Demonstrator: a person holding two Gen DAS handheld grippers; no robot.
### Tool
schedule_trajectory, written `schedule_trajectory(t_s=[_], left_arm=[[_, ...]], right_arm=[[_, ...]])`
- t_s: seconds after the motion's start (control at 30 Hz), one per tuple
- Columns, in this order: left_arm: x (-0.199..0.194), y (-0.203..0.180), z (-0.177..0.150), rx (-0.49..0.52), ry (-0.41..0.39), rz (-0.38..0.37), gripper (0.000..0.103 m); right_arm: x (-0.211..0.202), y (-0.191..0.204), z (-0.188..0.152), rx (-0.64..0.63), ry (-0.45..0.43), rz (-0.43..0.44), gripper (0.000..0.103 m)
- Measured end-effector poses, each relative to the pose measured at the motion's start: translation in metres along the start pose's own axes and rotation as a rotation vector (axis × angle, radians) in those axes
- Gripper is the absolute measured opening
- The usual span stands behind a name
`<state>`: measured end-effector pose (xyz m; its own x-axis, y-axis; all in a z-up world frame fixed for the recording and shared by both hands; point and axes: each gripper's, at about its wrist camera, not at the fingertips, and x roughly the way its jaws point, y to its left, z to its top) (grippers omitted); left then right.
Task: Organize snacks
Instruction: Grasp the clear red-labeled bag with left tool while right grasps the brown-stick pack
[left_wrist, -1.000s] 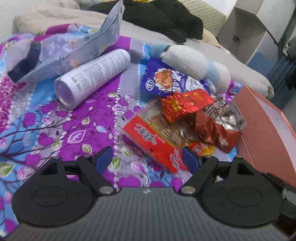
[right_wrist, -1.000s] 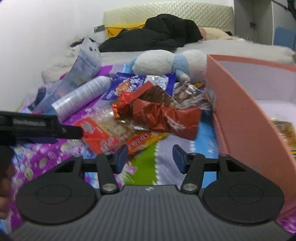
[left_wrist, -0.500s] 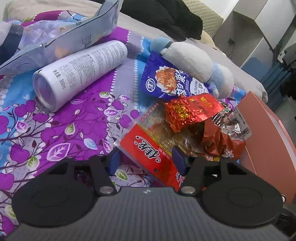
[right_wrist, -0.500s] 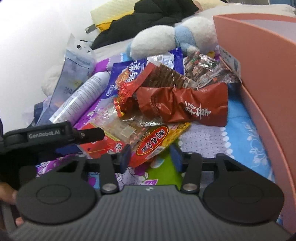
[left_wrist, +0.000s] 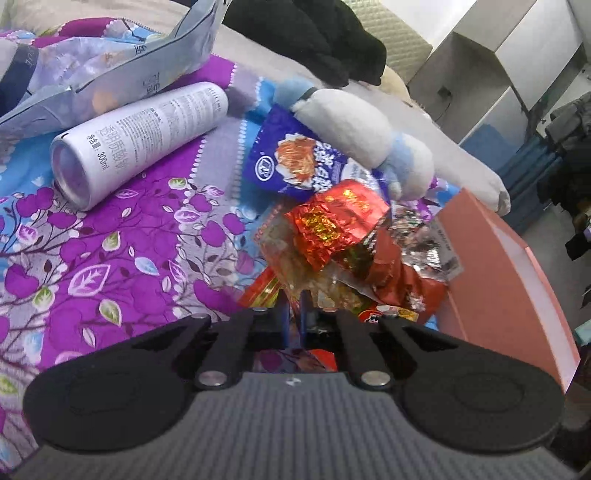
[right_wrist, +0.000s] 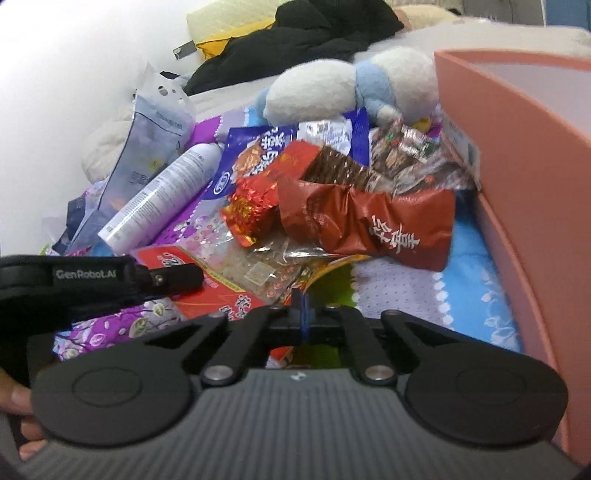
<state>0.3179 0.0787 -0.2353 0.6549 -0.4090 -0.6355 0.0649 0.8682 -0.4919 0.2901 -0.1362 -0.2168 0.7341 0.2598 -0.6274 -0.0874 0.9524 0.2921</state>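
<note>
One white bottle (left_wrist: 138, 142), one plush toy (left_wrist: 354, 136), one pink box (left_wrist: 506, 291).

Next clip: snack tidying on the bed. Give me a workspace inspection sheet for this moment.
Surface: floral bedspread, snacks piled loosely on it.
Job's things: blue snack bag, red foil pack, dark red bag, flat red packet, yellow packet; pink box beside the pile.
Clutter: white bottle lying down, plush toy, grey pouch, black clothing.
Grippers: left tongs have just closed on the flat red packet; right tongs have just closed, apparently on the yellow packet's edge.
Cables: nothing seen.
Surroundings: white cabinets.
</note>
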Motion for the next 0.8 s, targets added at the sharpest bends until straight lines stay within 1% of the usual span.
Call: schedule_trajectory(t_s=[0.27, 0.5, 0.8], left_arm=[[-0.045, -0.011, -0.025, -0.026, -0.018, 0.012, 0.005], [-0.091, -0.015, -0.061, -0.056, -0.014, 0.046, 0.005], [-0.142, -0.02, -0.109, -0.096, -0.015, 0.086, 0.005]], right_arm=[[-0.04, 0.0, -0.016, -0.017, -0.009, -0.021, 0.003], [-0.082, -0.004, -0.038, -0.029, -0.003, -0.037, 0.003], [-0.127, -0.006, -0.074, -0.036, 0.049, -0.043, 0.003]])
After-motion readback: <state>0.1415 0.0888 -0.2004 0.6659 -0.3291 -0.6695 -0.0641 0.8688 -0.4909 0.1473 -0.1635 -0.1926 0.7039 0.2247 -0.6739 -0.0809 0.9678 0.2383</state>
